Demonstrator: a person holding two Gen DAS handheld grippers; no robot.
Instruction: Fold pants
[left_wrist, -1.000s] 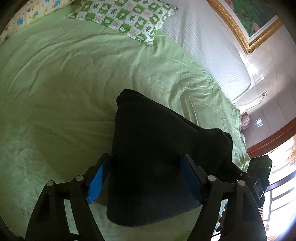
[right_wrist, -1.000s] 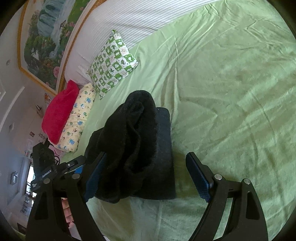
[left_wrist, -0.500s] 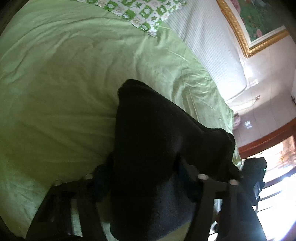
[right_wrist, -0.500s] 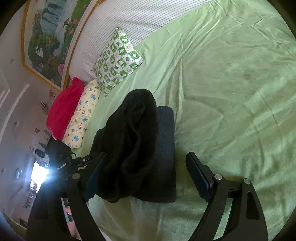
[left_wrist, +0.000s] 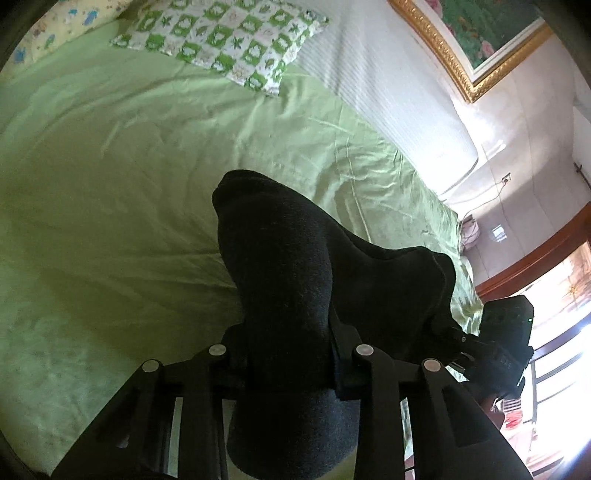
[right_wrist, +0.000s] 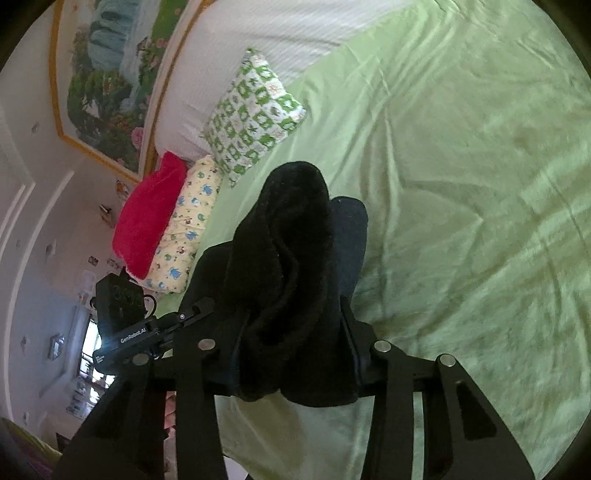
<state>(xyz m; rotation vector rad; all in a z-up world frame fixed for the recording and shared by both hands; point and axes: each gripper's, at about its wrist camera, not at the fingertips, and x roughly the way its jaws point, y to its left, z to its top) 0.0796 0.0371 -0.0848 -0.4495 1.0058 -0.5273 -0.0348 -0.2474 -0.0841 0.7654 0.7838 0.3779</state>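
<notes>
The black pants (left_wrist: 295, 280) are a folded bundle near the front edge of the green bed (left_wrist: 110, 184). My left gripper (left_wrist: 288, 354) is shut on one end of the bundle, its pads hidden in the cloth. My right gripper (right_wrist: 295, 350) is shut on the other end of the pants (right_wrist: 291, 251), which bunch up in fuzzy folds between its jaws. Each gripper shows in the other's view: the right one (left_wrist: 506, 350) at the right, the left one (right_wrist: 147, 332) at the left.
A green-and-white checked pillow (right_wrist: 255, 114), a yellow printed pillow (right_wrist: 184, 229) and a red pillow (right_wrist: 147, 218) lie at the head of the bed by a white striped headboard (left_wrist: 388, 92). A framed painting (right_wrist: 107, 81) hangs above. Wide green sheet (right_wrist: 461, 184) lies beyond the pants.
Both grippers were open around the pants a second ago; the left closed first, then the right. Both now pinch the bundle's ends.
</notes>
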